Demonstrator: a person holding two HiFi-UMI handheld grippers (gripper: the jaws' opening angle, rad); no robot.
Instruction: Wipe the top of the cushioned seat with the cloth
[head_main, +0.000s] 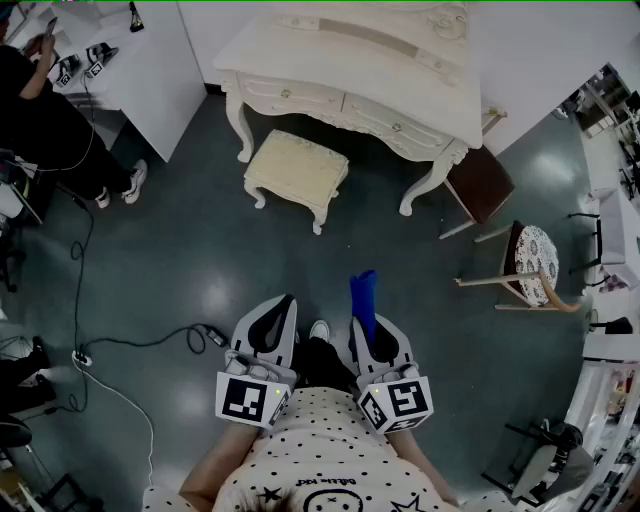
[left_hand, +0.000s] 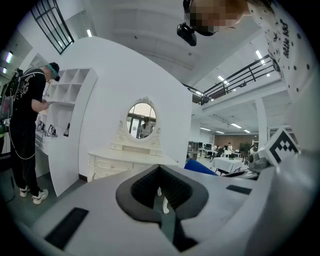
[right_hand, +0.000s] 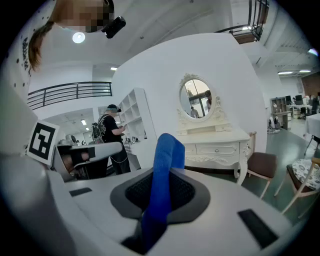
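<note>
The cream cushioned seat (head_main: 296, 170) is a small stool on the dark floor, in front of the white dressing table (head_main: 350, 70). It stands well ahead of both grippers. My right gripper (head_main: 366, 326) is shut on a blue cloth (head_main: 363, 293), which sticks up past its jaws; in the right gripper view the blue cloth (right_hand: 167, 150) rises out of my right gripper (right_hand: 159, 194). Beside it, my left gripper (head_main: 282, 303) is shut with nothing in it, and my left gripper (left_hand: 160, 194) shows closed jaws in its own view. The jaws hide the seat in both gripper views.
An oval mirror (left_hand: 141, 120) tops the dressing table. A brown chair (head_main: 480, 185) and a chair with a patterned seat (head_main: 530, 262) stand to the right. A person in black (head_main: 45, 125) is at white shelving (head_main: 140, 70) on the left. A cable (head_main: 80, 300) crosses the floor.
</note>
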